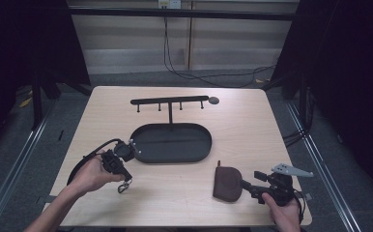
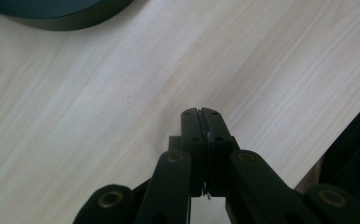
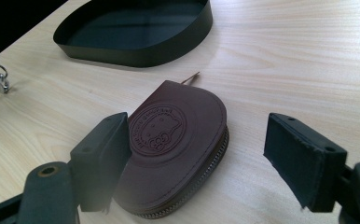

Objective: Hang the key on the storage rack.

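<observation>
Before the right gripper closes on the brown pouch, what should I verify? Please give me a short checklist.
1. Right gripper jaws open: ok.
2. Brown zip pouch lies between those jaws: ok.
3. Pouch zip fully closed: cannot tell.
4. Left gripper shut on the metal clasp: ok.
5. Black oval tray free of things: ok.
6. Hook rack standing upright: ok.

Black oval tray (image 1: 148, 156), hook rack (image 1: 169, 101)
</observation>
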Available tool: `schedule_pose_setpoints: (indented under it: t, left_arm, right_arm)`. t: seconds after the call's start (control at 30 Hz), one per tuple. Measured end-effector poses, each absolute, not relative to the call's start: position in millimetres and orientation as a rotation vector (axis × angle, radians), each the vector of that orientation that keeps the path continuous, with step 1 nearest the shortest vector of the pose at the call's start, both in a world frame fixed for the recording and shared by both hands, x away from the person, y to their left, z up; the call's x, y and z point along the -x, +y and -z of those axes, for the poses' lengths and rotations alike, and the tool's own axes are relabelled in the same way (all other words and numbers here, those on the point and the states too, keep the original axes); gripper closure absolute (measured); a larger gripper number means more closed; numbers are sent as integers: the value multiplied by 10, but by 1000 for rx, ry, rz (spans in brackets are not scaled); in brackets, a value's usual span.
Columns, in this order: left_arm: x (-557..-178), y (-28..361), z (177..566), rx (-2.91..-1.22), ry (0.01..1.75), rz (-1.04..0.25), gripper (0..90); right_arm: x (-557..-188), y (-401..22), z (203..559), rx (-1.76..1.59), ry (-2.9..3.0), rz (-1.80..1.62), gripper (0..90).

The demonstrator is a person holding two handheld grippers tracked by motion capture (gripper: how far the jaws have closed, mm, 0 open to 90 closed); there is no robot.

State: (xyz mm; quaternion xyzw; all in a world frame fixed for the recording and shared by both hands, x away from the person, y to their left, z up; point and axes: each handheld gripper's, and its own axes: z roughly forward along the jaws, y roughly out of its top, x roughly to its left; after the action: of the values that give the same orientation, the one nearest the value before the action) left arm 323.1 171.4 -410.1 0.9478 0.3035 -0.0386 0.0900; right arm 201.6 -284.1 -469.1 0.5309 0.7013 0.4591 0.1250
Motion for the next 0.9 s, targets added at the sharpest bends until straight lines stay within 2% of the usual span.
schedule_pose_setpoints:
  t: [0.9]
  left_arm:
    - [-3288,1789,3663,-2878,886,96,894]
  right_arm:
    - [-2011,-2839,4700,-1545,2042,-1307,210]
